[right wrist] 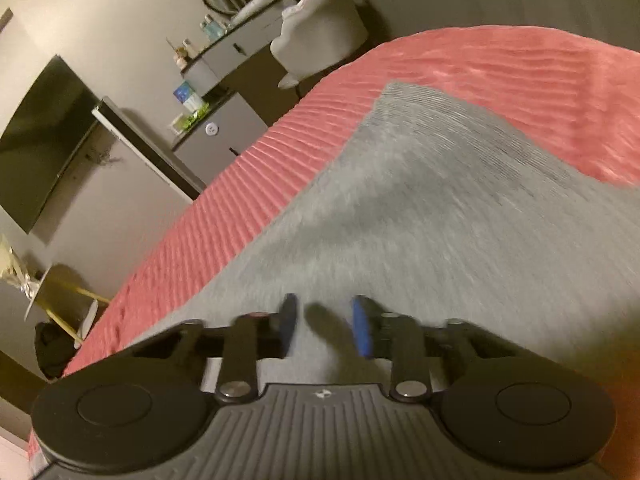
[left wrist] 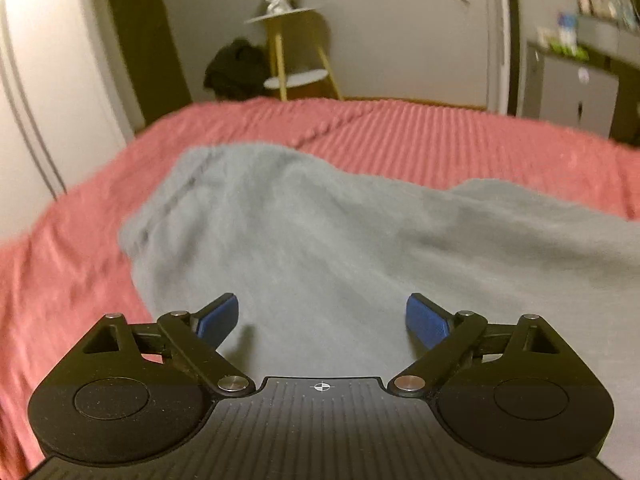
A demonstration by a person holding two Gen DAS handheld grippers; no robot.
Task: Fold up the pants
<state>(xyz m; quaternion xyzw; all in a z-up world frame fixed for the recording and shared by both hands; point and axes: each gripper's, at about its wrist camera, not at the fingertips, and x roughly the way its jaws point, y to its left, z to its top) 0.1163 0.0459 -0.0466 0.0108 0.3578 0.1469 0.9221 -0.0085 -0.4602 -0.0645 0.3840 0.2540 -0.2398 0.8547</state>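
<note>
Grey pants (left wrist: 320, 232) lie spread over a pink ribbed bedspread (left wrist: 440, 140), blurred in both views. My left gripper (left wrist: 322, 318) hovers over the cloth with its blue pads (left wrist: 218, 318) far apart and nothing between them. In the right wrist view the pants (right wrist: 440, 220) reach up to a ribbed end at the top, lying on the bedspread (right wrist: 240, 208). My right gripper (right wrist: 325, 326) is low over the grey cloth. Its blue pads (right wrist: 362, 328) stand a narrow gap apart, and only a shadow shows between them.
Beyond the bed stand a small side table with yellow legs (left wrist: 296, 52), a dark bag (left wrist: 236, 70) on the floor and a grey cabinet (left wrist: 572, 88). A dark screen (right wrist: 44, 140) hangs on the wall, and a pale chair (right wrist: 320, 28) sits by a desk.
</note>
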